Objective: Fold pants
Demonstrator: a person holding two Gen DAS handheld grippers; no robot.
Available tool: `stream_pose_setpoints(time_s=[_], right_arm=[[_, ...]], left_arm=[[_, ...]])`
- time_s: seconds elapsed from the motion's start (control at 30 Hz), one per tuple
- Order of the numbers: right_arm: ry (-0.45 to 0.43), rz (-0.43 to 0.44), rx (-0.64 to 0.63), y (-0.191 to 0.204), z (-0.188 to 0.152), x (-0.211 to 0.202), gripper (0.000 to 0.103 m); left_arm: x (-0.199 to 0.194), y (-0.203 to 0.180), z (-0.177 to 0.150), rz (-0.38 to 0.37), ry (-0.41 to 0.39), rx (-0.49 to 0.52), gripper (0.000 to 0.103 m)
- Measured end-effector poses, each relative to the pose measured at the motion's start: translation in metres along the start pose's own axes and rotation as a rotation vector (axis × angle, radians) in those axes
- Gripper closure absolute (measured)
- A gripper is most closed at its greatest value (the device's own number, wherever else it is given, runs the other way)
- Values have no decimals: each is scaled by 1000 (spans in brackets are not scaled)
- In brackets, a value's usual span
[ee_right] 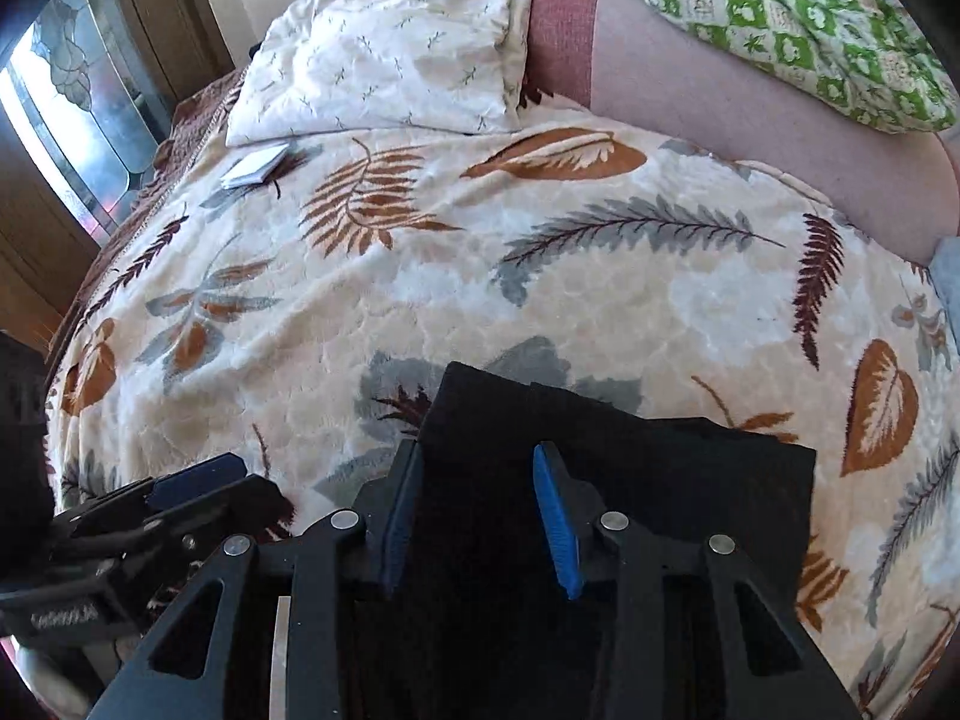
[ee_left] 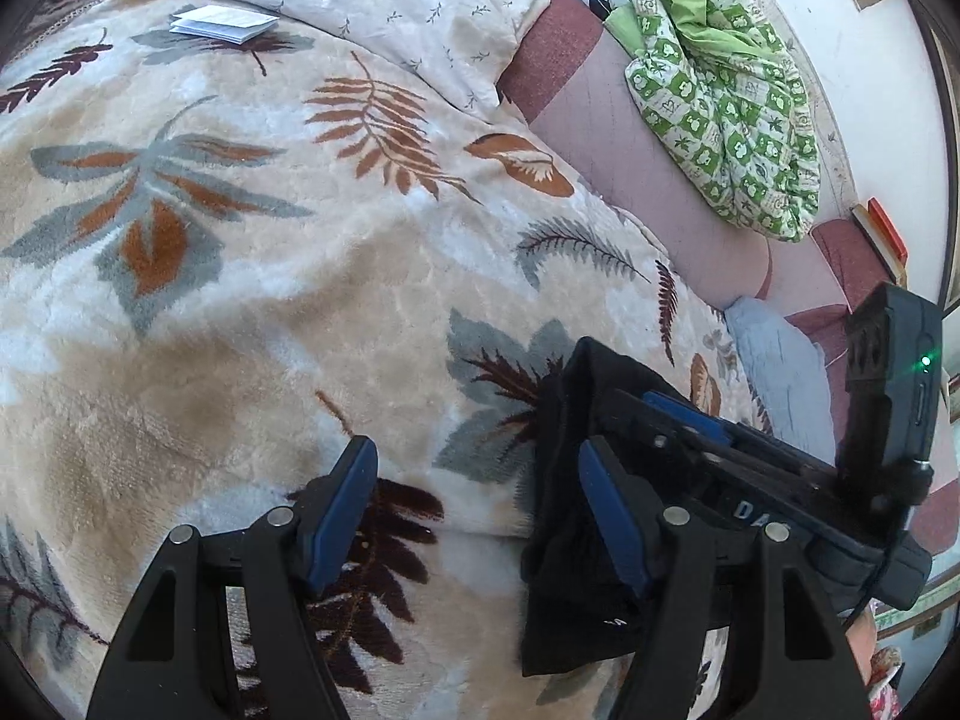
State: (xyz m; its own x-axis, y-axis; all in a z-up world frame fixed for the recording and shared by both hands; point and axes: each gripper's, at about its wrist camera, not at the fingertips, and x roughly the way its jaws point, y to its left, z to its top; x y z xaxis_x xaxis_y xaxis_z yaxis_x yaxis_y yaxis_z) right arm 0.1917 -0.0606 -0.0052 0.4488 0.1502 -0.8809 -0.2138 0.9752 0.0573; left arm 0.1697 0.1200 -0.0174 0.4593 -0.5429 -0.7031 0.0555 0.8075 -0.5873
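Pants [ee_right: 630,480], black, lie on the leaf-print blanket [ee_right: 540,276] at its near edge, well apart from the white pillow [ee_right: 390,48] at the far end. They already look like a compact dark rectangle with squared far corners, so my read is the folding is mostly done, maybe one last fold or just smoothing left; how many layers there are can't be told, the fabric is too dark. Long axis: hard to call, since the near part is hidden under the right gripper [ee_right: 480,510]; the visible block runs wider across the blanket than deep, with its straight far edge facing the pillow. No waistband or cuffs can be made out. Right gripper hangs over the pants, jaws apart, blue pads on either side of dark cloth, not pinching anything that I can see. Left gripper [ee_left: 474,516] sits just beside the pants on the side away from the pink bolster [ee_left: 648,180], jaws apart too, only blanket between the pads, while its right finger overlaps the pants edge in the left wrist view. A small white booklet [ee_left: 222,21] lies near the pillow, and a green patterned cloth [ee_left: 720,90] is bunched on the bolster.
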Motion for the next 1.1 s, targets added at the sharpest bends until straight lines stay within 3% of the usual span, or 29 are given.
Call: stream_pose_setpoints(time_s=[0.07, 0.1, 0.2, 0.27, 0.37, 0.57, 0.8, 0.93, 1.1], right_arm=[[23, -28, -27, 11, 2, 12, 53], [31, -35, -41, 15, 3, 15, 42], [40, -47, -89, 23, 3, 16, 39], [-2, -12, -85, 18, 4, -1, 39], [-77, 36, -21, -5, 0, -35, 39], [-121, 15, 90, -68, -35, -77, 37], [-112, 10, 297, -135, -105, -83, 36], [-63, 4, 345, -147, -130, -66, 35], [-61, 8, 373, -150, -142, -55, 32]], left_arm=[[-2, 2, 2, 2, -7, -7, 34], [-3, 4, 2, 6, -12, -14, 34], [-3, 7, 4, 10, -13, -27, 34], [-3, 8, 4, 2, -9, -29, 34], [-1, 3, 2, 0, -8, -19, 34], [10, -21, -13, 12, 12, 44, 34], [20, -60, -37, 142, -24, 192, 34], [26, -75, -52, 214, -33, 274, 34], [25, -88, -67, 277, -72, 362, 34]])
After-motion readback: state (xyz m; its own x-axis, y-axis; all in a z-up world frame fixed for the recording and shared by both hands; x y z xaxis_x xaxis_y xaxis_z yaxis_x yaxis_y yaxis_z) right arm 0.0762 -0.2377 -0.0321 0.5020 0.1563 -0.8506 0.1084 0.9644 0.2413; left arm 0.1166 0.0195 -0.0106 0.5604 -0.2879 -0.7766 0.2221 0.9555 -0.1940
